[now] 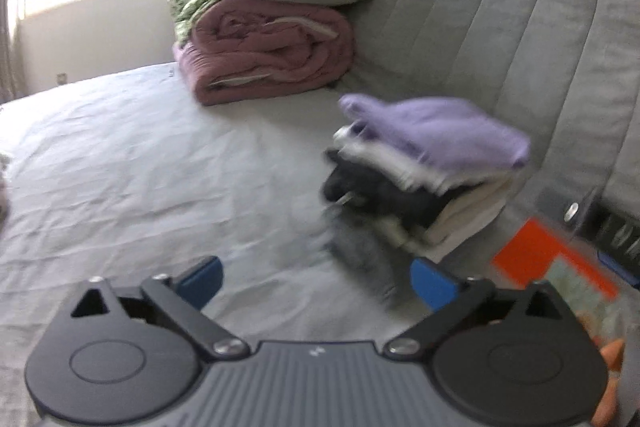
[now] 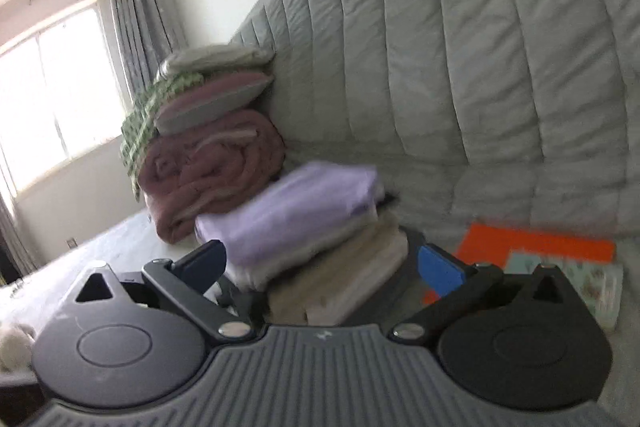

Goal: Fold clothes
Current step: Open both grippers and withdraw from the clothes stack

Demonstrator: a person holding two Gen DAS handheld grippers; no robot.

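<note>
Both tongs gape apart, empty: left tongs (image 1: 316,281), right tongs (image 2: 322,267). Just ahead, the folded clothes stack (image 2: 320,227) lies flat on the bed (image 1: 140,167), its long axis slanting up-right.

A stack of folded clothes (image 1: 420,171) sits on the grey bedsheet (image 1: 140,167), close to the padded grey headboard (image 1: 500,27). A soft lilac folded garment (image 2: 296,211) lies on top, over white and beige folded layers (image 2: 344,267), with dark pieces (image 1: 376,191) lower down, blurred.
</note>
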